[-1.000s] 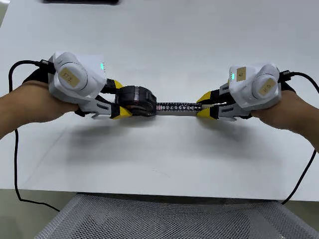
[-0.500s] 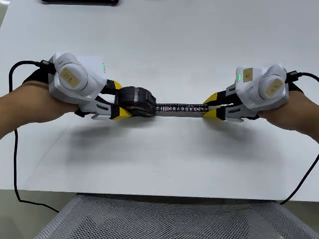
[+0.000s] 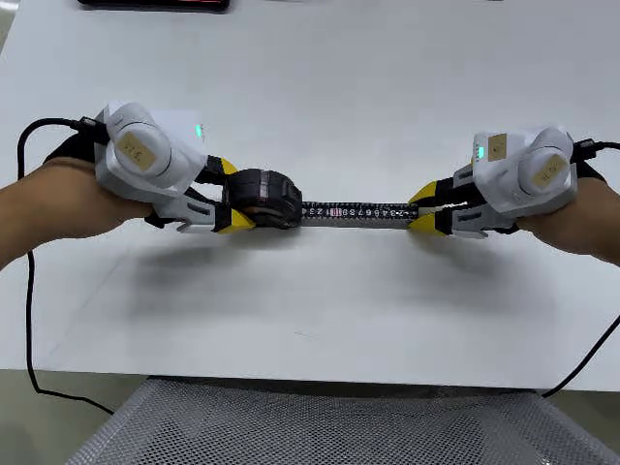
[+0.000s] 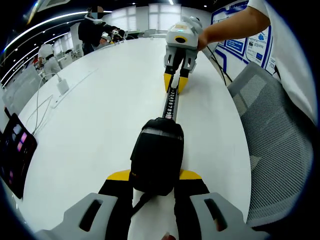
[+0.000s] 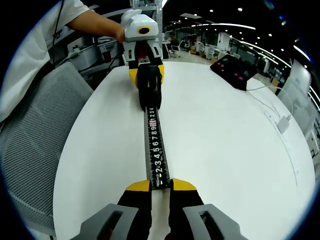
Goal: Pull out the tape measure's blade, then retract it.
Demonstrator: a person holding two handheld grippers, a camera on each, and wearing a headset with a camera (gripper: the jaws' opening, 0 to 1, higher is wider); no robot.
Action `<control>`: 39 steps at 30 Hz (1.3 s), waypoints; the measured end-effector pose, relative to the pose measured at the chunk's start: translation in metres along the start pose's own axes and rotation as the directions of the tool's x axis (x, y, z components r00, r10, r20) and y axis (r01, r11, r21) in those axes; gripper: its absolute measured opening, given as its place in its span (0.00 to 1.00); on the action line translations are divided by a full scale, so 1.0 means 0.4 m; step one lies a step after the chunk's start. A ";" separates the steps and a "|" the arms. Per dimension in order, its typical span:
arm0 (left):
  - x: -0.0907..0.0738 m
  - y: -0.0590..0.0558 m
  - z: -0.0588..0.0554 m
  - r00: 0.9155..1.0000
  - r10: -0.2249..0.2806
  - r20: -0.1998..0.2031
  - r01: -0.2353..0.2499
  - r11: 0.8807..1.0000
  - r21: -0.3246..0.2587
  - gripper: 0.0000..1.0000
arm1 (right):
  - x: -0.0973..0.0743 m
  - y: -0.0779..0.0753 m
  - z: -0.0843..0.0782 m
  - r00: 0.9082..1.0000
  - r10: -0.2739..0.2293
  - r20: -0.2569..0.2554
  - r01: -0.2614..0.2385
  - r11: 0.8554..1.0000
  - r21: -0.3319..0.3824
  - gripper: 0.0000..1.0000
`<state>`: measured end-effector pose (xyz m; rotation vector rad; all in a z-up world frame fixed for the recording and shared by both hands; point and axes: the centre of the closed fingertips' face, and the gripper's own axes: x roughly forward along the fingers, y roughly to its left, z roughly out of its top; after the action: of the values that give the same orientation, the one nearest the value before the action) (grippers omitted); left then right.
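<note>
Left claw (image 3: 232, 194) is clamped around the case (image 3: 262, 198) in the head view, and the right claw (image 3: 423, 207) pinches the end of the blade (image 3: 354, 210). The blade spans the gap between them, just above the white table (image 3: 320, 87). The pull-out looks partly done. To do it well, the right claw should draw straight away from the left one, in line with the case mouth, so the thin strip neither twists nor buckles. The left claw should only hold the case level.

From the left gripper view, the case (image 4: 157, 152) sits between the yellow-tipped jaws of the left claw (image 4: 155, 175). It is a rounded, matt black body, probably rubbery plastic that grips well. Ahead of it the blade (image 4: 171, 102) runs to the right claw (image 4: 175, 84), shut on its tip.

From the right gripper view, the right claw (image 5: 161, 186) is closed on the blade (image 5: 156, 145), a narrow dark strip with white numerals and red marks, likely springy steel. It leads straight ahead to the case (image 5: 149, 85), held by the left claw (image 5: 147, 75). Smooth metal may slip, so the pinch must be firm. Retracting should be eased back, not let go.
</note>
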<state>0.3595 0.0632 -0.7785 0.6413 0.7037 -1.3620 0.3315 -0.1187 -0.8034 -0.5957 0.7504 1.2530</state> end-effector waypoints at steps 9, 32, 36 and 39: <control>0.001 -0.001 0.000 1.000 0.001 -0.001 -0.001 1.000 0.000 0.26 | -0.019 -0.002 -0.021 1.000 -0.007 -0.020 0.007 1.000 -0.001 0.08; 0.001 -0.003 0.001 1.000 -0.007 -0.007 0.007 1.000 -0.002 0.26 | -0.070 -0.005 -0.076 0.997 -0.022 -0.069 0.021 1.000 -0.009 0.08; 0.001 -0.003 0.000 1.000 -0.006 -0.008 0.006 1.000 -0.003 0.26 | -0.076 -0.007 -0.084 0.997 -0.026 -0.076 0.025 1.000 -0.011 0.08; 0.001 -0.002 -0.001 1.000 -0.007 -0.010 0.007 1.000 -0.001 0.26 | -0.083 -0.009 -0.088 0.997 -0.028 -0.076 0.028 1.000 -0.008 0.08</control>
<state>0.3586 0.0632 -0.7790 0.6456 0.7151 -1.3655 0.3243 -0.1664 -0.7998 -0.6602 0.7991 1.2127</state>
